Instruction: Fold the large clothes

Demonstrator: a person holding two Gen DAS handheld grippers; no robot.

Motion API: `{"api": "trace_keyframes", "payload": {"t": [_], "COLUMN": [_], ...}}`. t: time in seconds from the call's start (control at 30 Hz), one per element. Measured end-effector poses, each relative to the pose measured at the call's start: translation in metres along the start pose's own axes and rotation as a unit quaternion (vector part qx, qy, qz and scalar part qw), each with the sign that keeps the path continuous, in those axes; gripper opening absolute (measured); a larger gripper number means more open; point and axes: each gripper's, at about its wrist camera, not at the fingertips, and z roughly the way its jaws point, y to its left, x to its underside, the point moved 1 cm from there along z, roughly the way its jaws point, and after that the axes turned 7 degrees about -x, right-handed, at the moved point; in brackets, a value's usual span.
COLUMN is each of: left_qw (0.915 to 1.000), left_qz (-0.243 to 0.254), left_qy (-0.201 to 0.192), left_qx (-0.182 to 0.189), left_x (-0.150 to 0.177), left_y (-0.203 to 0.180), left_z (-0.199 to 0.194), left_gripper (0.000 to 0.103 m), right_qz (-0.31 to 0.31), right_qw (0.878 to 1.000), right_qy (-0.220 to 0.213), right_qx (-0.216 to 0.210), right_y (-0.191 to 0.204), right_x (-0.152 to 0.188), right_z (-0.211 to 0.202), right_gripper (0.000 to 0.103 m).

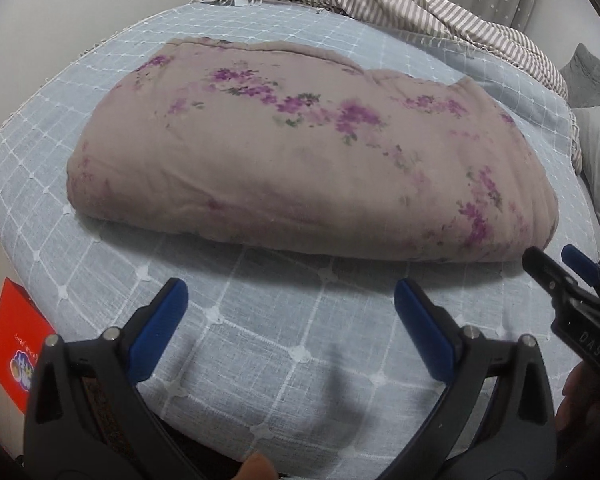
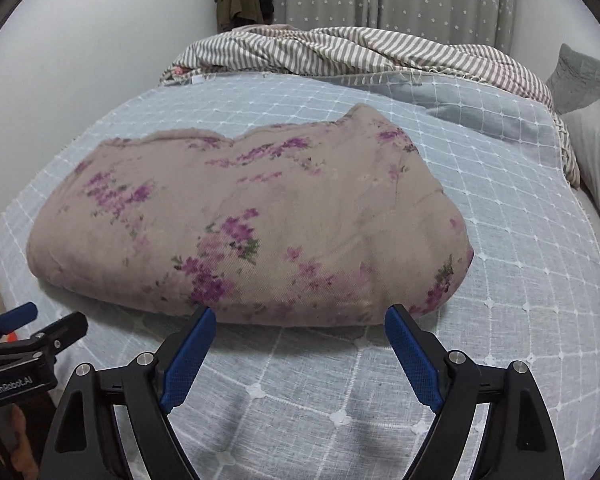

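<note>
- Left wrist view: left gripper (image 1: 290, 304) spread wide, nothing btwn jaws, hangs over bedspread (image 1: 260, 360) just short of folded floral quilt (image 1: 300, 160).
- Right gripper (image 2: 298, 330) also spread, empty, tips near quilt's near edge, prob. lined up to pinch it for another fold.
- Quilt lies mid-bed, bulky bundle, clear of striped blanket (image 2: 340, 52).
</note>
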Motion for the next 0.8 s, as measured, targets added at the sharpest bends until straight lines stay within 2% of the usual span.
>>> {"api": "trace_keyframes", "payload": {"t": [0.27,0.8], "left_qw": [1.0,0.9999], "left_qz": [0.006,0.009], "left_qy": [-0.007,-0.002], "left_qx": [-0.003,0.006], "left_x": [0.003,0.004], "left_y": [-0.004,-0.007], "left_z": [0.0,0.003], "left_gripper": [0.102,0.102], "right_qz": [-0.016,-0.003], "right_qw": [1.0,0.999], "right_qy": [0.013,0.035], "right_qx": [0.002,-0.005], "right_y": [0.005,-0.004], "right_x": [0.006,0.011], "right_z": [0.012,0.025], "right_gripper": [0.088,0.088]}}
